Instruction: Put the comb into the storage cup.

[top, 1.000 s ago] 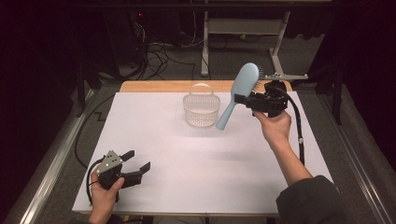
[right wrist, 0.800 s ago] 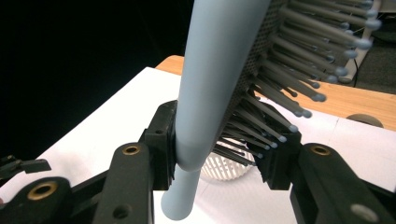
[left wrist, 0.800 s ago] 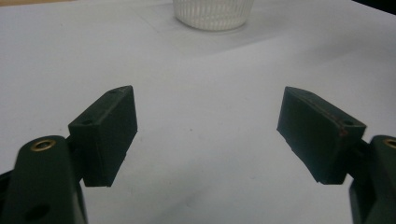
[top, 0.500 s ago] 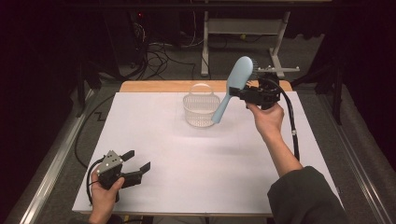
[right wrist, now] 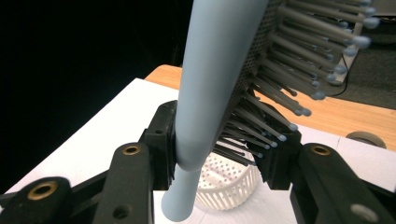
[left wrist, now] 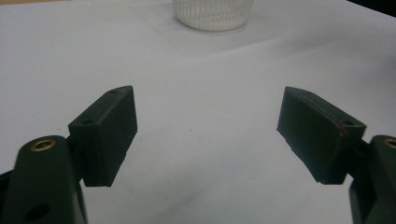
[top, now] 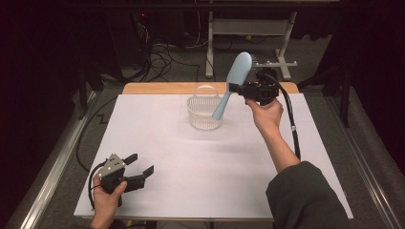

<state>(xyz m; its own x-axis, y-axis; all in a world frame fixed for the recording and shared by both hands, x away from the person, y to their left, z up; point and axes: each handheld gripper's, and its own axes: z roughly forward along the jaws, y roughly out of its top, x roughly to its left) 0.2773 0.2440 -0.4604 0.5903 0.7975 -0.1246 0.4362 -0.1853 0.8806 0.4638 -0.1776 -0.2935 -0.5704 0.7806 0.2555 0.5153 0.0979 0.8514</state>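
Note:
A light blue hairbrush (top: 232, 83) is held in the air, its handle pointing down over a white perforated basket (top: 204, 113) at the back middle of the table. My right gripper (top: 239, 89) is shut on the brush near where the head meets the handle. In the right gripper view the hairbrush (right wrist: 219, 84) stands between the jaws, bristles to the right, with the basket (right wrist: 227, 186) below it. My left gripper (top: 141, 164) rests open near the front left corner, held by a hand. In the left gripper view my left gripper (left wrist: 208, 126) holds nothing, and the basket (left wrist: 212, 13) lies far ahead.
The table is covered by a white sheet (top: 215, 162) with a wooden edge (top: 157, 88) at the back. Cables and a metal stand (top: 248, 28) lie on the dark floor behind. A black cable (top: 292, 124) trails from my right gripper.
My right gripper has carried the hairbrush to the left and tipped it more upright, bringing its handle over the basket. The left gripper has not moved.

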